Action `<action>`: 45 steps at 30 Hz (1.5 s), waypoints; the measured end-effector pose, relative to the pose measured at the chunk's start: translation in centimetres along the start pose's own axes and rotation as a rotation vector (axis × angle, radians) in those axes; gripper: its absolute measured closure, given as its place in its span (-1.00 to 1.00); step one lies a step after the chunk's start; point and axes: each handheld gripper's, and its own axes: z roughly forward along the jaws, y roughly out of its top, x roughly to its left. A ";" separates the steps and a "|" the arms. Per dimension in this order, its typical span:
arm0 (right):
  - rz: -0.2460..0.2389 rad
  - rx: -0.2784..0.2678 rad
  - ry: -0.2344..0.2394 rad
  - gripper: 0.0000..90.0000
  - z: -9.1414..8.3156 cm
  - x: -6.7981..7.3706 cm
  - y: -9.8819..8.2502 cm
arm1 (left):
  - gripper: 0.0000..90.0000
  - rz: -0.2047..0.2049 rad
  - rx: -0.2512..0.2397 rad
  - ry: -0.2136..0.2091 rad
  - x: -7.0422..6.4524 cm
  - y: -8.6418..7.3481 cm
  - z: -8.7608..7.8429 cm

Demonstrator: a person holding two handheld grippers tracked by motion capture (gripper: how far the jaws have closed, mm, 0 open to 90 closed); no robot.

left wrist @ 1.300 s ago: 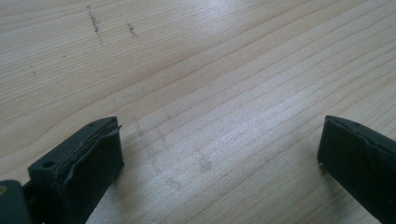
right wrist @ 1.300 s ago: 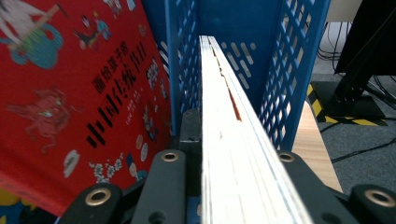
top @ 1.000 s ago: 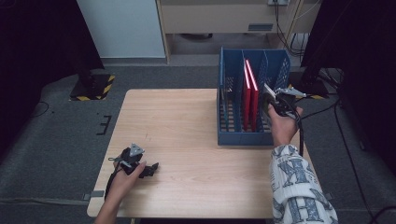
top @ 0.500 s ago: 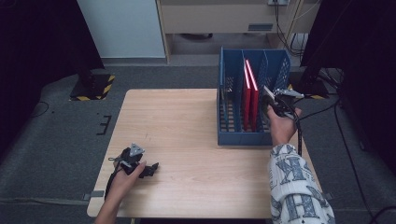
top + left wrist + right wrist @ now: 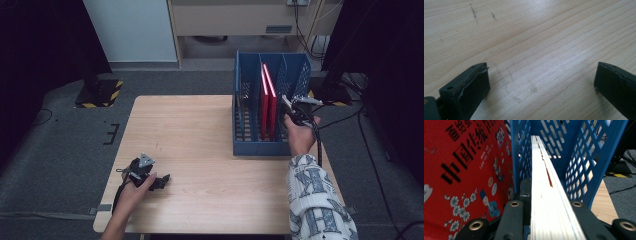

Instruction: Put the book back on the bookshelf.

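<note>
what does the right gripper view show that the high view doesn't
Right gripper view: the white page edge of the book clamped between the right hand-held gripper jaws, and the printed cover of the neighbouring red book.

High view: the whole wooden table, the left hand-held gripper low over it, both forearms and the floor.

Both: the blue slotted rack, red books standing in it, and the right hand-held gripper at the rack's right compartment.

You have a wide bare counter point(image 5: 200, 135) to move across. At the right, the blue rack point(image 5: 250, 148) blocks you; its slots are narrow, with red books point(image 5: 267, 100) inside.
</note>
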 end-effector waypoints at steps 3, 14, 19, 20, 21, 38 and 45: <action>-0.009 0.009 -0.001 0.66 -0.1 0.1 -0.1 | -1.00 0.000 0.000 0.000 0.0 0.0 0.0; -0.040 0.037 -0.004 0.65 -0.6 0.5 -0.9 | -1.00 0.000 0.000 0.000 0.0 0.0 0.0; -0.045 0.049 -0.008 0.65 -0.8 0.5 -1.3 | -1.00 0.000 0.000 0.000 0.0 0.0 0.0; -0.043 0.050 -0.005 0.65 -0.9 0.5 -1.4 | -1.00 0.000 0.000 0.000 0.0 0.0 0.0; -0.042 0.054 -0.005 0.65 -0.9 0.4 -1.4 | -1.00 0.000 0.000 0.000 0.0 0.0 0.0; -0.016 0.076 0.007 0.64 -0.7 0.4 -2.5 | -1.00 0.000 0.000 -0.001 0.0 0.0 0.0; -0.009 0.068 0.016 0.59 -0.7 0.3 -2.7 | -1.00 0.001 0.000 -0.001 0.0 0.0 0.0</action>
